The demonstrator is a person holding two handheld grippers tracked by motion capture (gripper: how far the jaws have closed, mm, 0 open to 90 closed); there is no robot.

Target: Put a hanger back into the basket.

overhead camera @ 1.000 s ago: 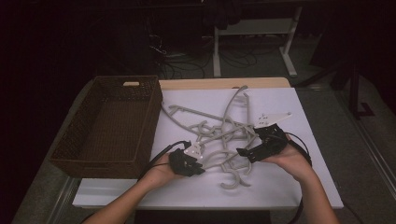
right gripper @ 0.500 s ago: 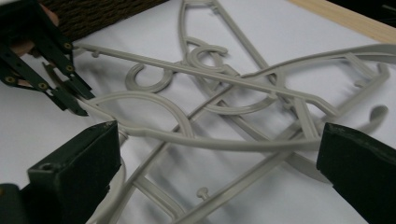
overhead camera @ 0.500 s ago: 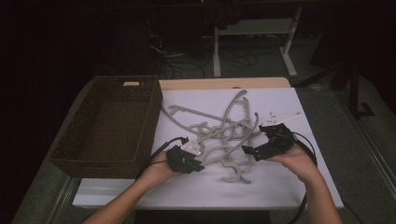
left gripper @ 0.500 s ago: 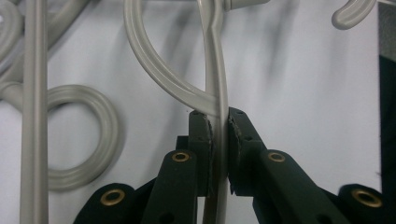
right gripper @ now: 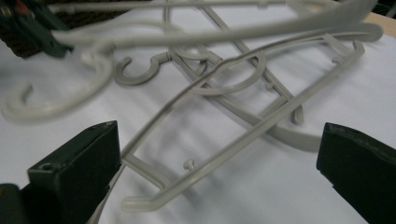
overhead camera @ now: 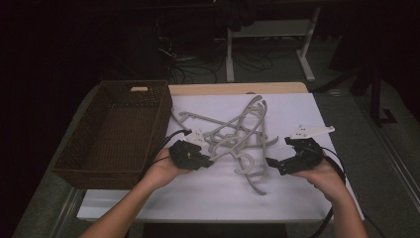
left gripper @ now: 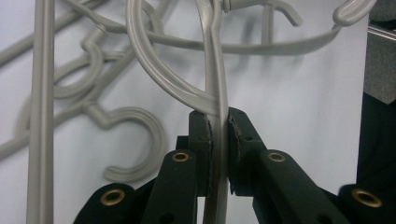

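The left gripper (overhead camera: 210, 159) has risen, pinching a grey plastic hanger (left gripper: 217, 93); the right gripper (overhead camera: 270, 162) stands spread

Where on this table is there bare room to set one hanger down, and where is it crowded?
Free: the white sheet along the near edge, between the left gripper and right gripper, and the inside of the basket. Crowded: the middle, where the grey hangers lie tangled.

Dark room, white-legged desk (overhead camera: 270, 29) behind
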